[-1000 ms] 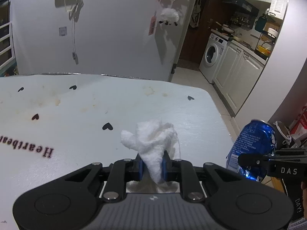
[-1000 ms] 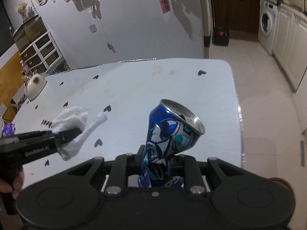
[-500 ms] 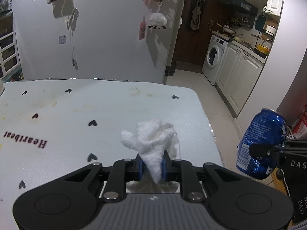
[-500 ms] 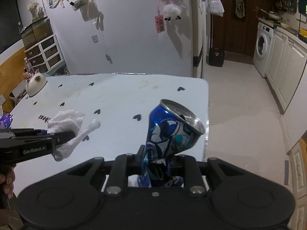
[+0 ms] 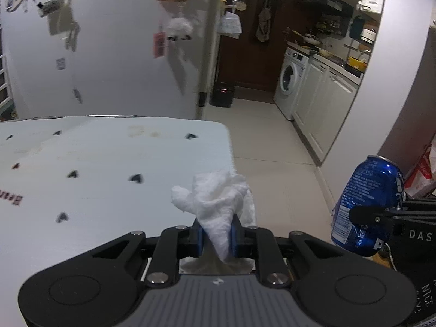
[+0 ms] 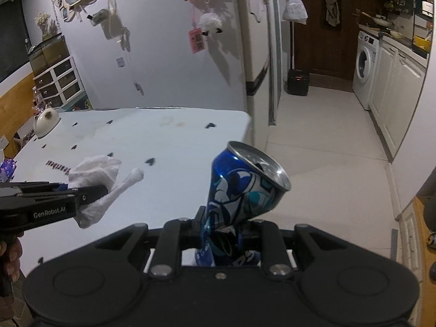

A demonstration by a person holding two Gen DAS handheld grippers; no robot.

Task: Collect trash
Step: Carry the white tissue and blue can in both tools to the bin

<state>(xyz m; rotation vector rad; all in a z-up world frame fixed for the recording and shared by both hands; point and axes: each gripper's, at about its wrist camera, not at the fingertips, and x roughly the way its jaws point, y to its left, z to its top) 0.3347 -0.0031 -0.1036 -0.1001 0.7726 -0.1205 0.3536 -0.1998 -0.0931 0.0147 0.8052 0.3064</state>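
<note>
Left hand-held gripper (image 5: pixel 216 238) pinching tissue wad (image 5: pixel 215 201) above desk (image 5: pixel 109 163) edge. Right hand-held gripper (image 6: pixel 228 234) clamping dented can (image 6: pixel 242 190) low, tilted; can may pivot loose, loose tissue tail may slip out.

Right of the white table (image 5: pixel 114 163), pale tiled floor (image 5: pixel 267 147) leads past white cabinets (image 5: pixel 321 95) to a washer (image 5: pixel 290 87) and dark door (image 6: pixel 324 41).

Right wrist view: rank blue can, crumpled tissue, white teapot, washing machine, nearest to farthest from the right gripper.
1. Blue can, clamped in the right gripper.
2. Crumpled tissue, left, held by the left gripper.
3. White teapot, far left table edge.
4. Washing machine, far right.
</note>
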